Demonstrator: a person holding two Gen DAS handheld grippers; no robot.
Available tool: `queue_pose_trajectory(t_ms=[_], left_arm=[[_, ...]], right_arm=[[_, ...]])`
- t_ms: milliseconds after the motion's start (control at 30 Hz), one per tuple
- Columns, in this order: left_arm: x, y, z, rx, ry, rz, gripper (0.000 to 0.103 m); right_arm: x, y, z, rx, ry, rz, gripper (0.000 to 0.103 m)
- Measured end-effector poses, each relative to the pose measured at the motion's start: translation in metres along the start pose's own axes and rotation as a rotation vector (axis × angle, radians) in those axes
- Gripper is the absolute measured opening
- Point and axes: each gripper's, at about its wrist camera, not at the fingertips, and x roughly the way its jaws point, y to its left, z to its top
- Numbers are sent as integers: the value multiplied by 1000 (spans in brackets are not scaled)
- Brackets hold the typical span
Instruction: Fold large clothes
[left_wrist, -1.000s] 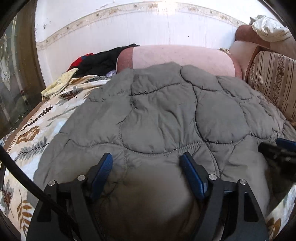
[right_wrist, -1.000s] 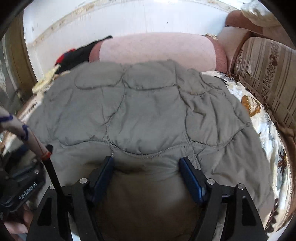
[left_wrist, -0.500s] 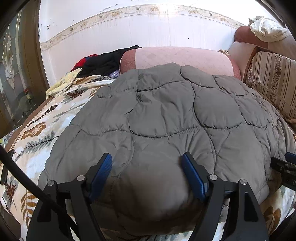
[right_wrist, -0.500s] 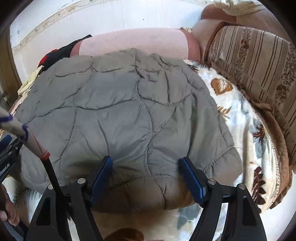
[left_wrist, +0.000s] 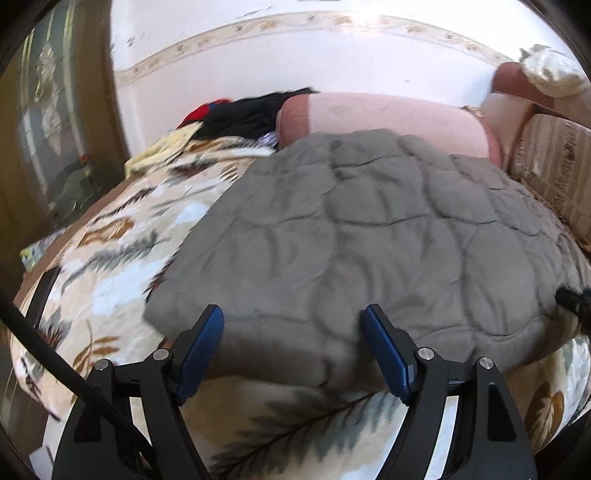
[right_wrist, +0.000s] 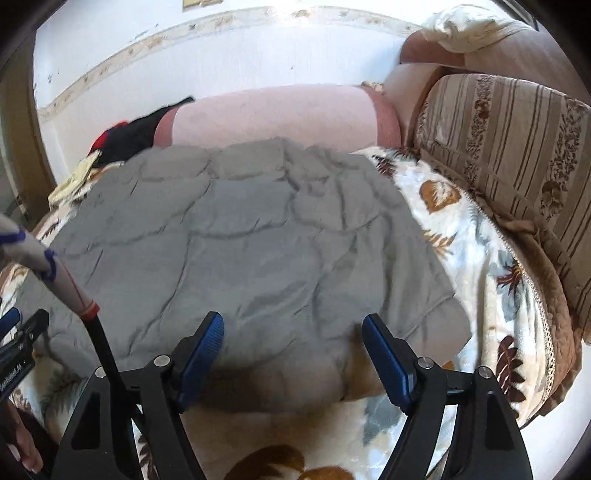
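On a bed spread with a leaf-patterned blanket (left_wrist: 110, 280), a grey quilted garment (left_wrist: 369, 240) lay folded flat, filling the middle of both wrist views, its far edge just short of a pink bolster (right_wrist: 273, 114) in the upper centre. The left gripper (left_wrist: 291, 343) and right gripper (right_wrist: 291, 343) each hovered at the garment's near edge in the lower frame, jaws spread wide and clamping nothing, apparently after letting the cloth settle. A striped sofa back (right_wrist: 517, 155) stood at right, and dark clothes (left_wrist: 243, 114) were heaped at upper left.
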Motion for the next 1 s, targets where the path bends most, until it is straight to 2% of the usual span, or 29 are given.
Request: queue_pose_trajectory(t_ms=[67,167,400,600,700,1000], left_arm=[[7,7,-2,-25,39,-6,83],[11,10,-3,-33,51,-9,86],[14,9,-8,-23,23,-5,87],[15,12,-5,-37,25,-16,87],[16,9,-7,-28,12,-4,87],[22,6,-10,-31,-6,6,89]], right_arm=[[11,5,-5,-5,49,1,83],[26,12,-8,-32,84,-24,86],[19,14,-6,-32,71,-30,87],[-7,23,-15,-82,-54,-21,87],[6,37,-27,-135,-25,0,87],[32,50,-31,-182,3,-63,91]])
